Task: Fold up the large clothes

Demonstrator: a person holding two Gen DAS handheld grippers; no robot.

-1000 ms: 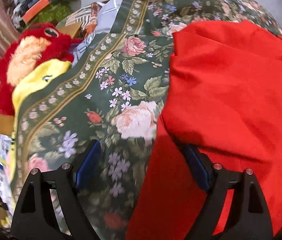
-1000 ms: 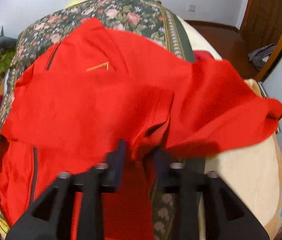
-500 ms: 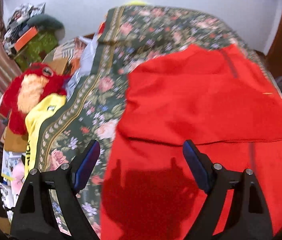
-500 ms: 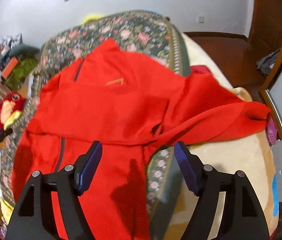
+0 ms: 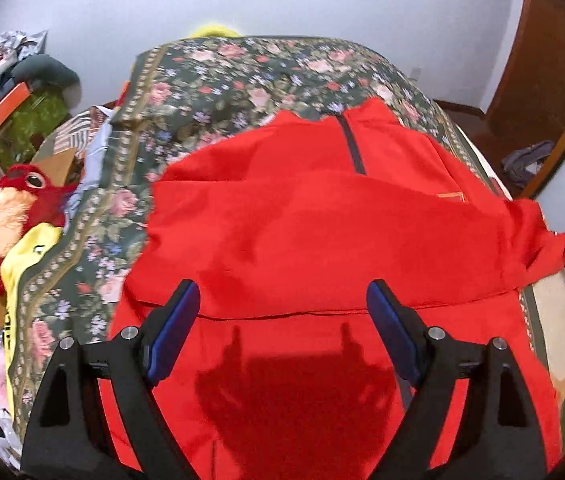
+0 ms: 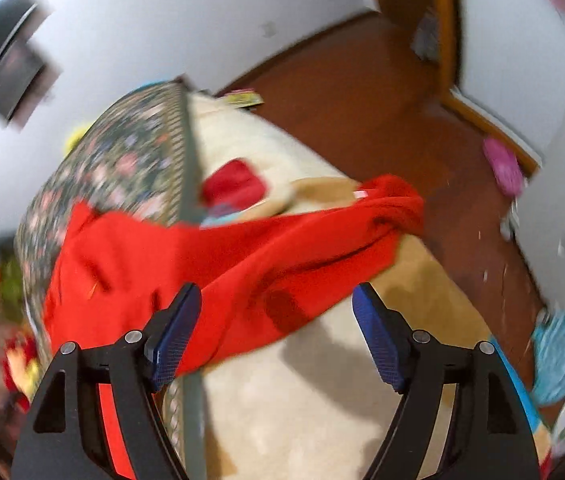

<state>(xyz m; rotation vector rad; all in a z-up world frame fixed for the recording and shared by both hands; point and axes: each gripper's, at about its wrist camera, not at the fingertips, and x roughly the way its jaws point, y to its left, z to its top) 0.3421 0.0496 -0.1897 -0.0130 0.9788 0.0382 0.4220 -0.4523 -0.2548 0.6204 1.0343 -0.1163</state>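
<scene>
From my left claw [image 5: 278,312], I look down on the red jacket [image 5: 322,232], which lies spread on the floral bedspread [image 5: 218,80]. One flap is already folded across the body, its straight edge crossing just ahead of my fingertips. The dark zipper [image 5: 352,148] runs up toward the collar at the far side of the jacket. My left jaws stand wide, nothing between them, clear above the cloth. A red plush toy [image 5: 10,216] sits off the bedspread's left border.

From my right claw [image 6: 276,312], the picture is blurred. My jaws have just been opening and now stand wide, holding nothing. The jacket's sleeve [image 6: 342,224] trails off the bedspread onto the cream blanket [image 6: 302,420], bunched at its cuff.

I judge the fold barely begun: that sleeve needs bringing in, then the body needs halving.
</scene>
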